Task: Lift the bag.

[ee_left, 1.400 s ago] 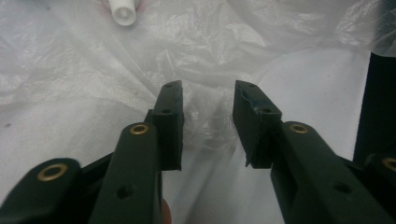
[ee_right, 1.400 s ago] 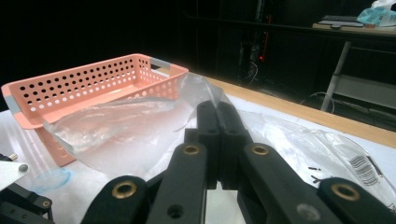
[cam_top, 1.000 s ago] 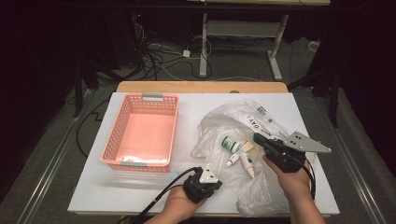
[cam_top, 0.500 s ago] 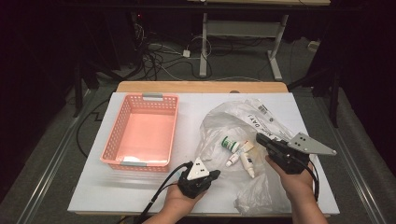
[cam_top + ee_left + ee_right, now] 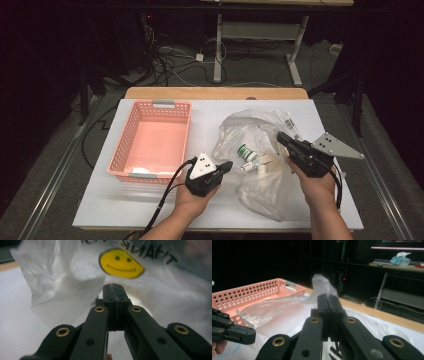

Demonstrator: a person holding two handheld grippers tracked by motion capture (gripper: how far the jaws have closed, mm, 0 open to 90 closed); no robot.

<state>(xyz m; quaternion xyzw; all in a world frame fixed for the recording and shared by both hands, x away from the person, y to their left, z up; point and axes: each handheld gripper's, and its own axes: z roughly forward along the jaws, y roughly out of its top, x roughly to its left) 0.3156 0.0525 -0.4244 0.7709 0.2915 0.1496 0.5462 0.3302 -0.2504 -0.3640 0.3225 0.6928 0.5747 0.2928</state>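
A clear plastic bag (image 5: 260, 145) lies crumpled on the right half of the white table (image 5: 210, 107). It holds a small green-capped bottle (image 5: 245, 151) and pale tubes (image 5: 261, 163). My left gripper (image 5: 228, 166) is lifted off the table beside the bag's left edge and points at it, jaws shut and empty. In the left gripper view its tips (image 5: 115, 286) face the bag's yellow smiley print (image 5: 121, 263). My right gripper (image 5: 280, 136) hovers over the bag, jaws shut. In the right gripper view a plastic peak (image 5: 322, 283) rises just behind the tips (image 5: 328, 297); I cannot tell whether plastic is pinched.
A pink perforated basket (image 5: 131, 132) sits on the left half of the table with a small white item (image 5: 140, 170) at its near end. A wooden edge (image 5: 215, 93) runs along the back. Cables and desk legs lie on the dark floor beyond.
My left hand has risen from the table's front and moved right, closer to the bag. The right gripper has barely shifted.
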